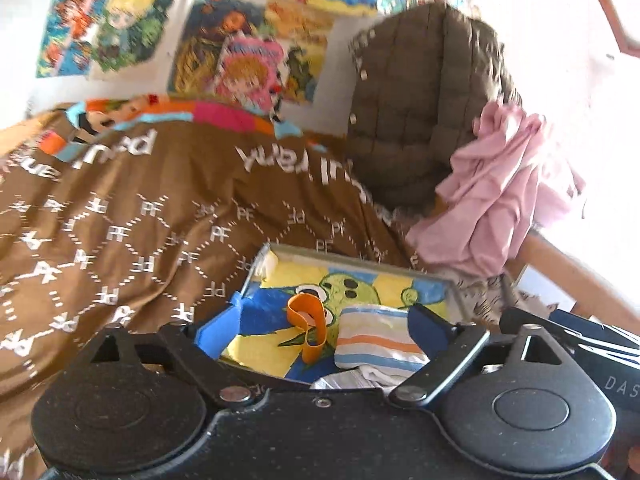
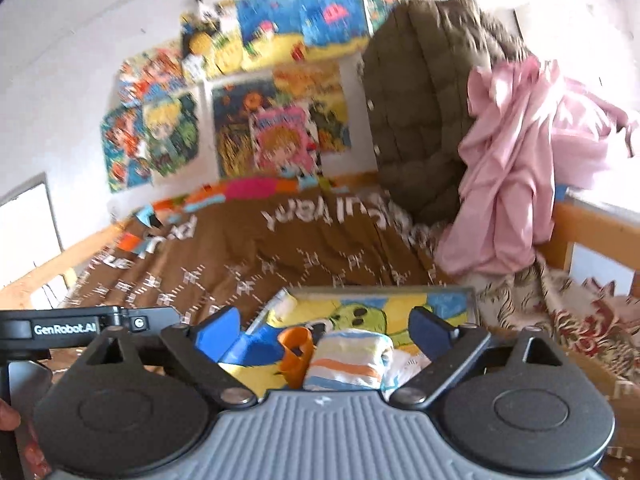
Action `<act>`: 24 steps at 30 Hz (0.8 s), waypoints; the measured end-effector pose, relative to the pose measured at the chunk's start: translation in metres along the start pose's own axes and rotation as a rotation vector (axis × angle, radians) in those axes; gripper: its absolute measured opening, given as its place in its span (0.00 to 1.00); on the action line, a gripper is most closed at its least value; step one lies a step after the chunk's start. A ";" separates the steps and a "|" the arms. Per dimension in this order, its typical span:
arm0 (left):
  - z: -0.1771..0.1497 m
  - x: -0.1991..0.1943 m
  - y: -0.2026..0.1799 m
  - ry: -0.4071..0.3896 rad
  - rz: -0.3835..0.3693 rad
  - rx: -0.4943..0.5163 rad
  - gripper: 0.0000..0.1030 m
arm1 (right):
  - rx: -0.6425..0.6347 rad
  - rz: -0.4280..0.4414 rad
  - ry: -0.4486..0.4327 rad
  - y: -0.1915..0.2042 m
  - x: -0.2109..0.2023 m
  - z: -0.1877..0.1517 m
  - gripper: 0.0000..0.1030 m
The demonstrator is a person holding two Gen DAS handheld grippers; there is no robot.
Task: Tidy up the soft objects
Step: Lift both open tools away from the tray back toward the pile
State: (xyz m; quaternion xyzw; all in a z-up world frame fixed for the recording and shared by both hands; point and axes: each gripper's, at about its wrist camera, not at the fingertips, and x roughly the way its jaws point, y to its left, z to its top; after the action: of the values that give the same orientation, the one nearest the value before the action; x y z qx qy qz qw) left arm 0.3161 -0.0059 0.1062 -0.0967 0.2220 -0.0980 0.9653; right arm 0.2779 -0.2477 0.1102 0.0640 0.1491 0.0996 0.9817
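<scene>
Both grippers hover over a shallow tray [image 1: 456,292] lined with a yellow-and-blue cartoon print, lying on a brown patterned bedspread [image 1: 160,208]; the left gripper [image 1: 332,320] has its blue fingers spread wide, holding nothing; the right gripper [image 2: 328,328] likewise stands apart and empty. A striped folded cloth [image 1: 376,344] lies in the tray toward 5 o'clock, an orange band [image 1: 306,328] just beside it at 9 o'clock; at 2 o'clock a pink garment [image 1: 492,200] drapes over what may be a quilted olive jacket [image 1: 416,92].
</scene>
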 end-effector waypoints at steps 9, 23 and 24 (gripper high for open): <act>-0.027 -0.101 -0.011 -0.065 0.008 -0.026 0.96 | -0.004 0.041 -0.075 0.019 -0.091 -0.013 0.99; -0.080 -0.185 -0.019 -0.093 -0.004 0.023 0.99 | -0.108 -0.014 -0.073 0.044 -0.169 -0.058 1.00; -0.083 -0.188 -0.018 -0.095 -0.006 0.027 0.99 | -0.111 -0.013 -0.070 0.046 -0.172 -0.060 1.00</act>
State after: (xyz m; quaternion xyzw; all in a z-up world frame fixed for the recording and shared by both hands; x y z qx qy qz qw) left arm 0.1106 0.0080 0.1141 -0.0887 0.1743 -0.0991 0.9757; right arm 0.0909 -0.2343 0.1088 0.0119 0.1092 0.0991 0.9890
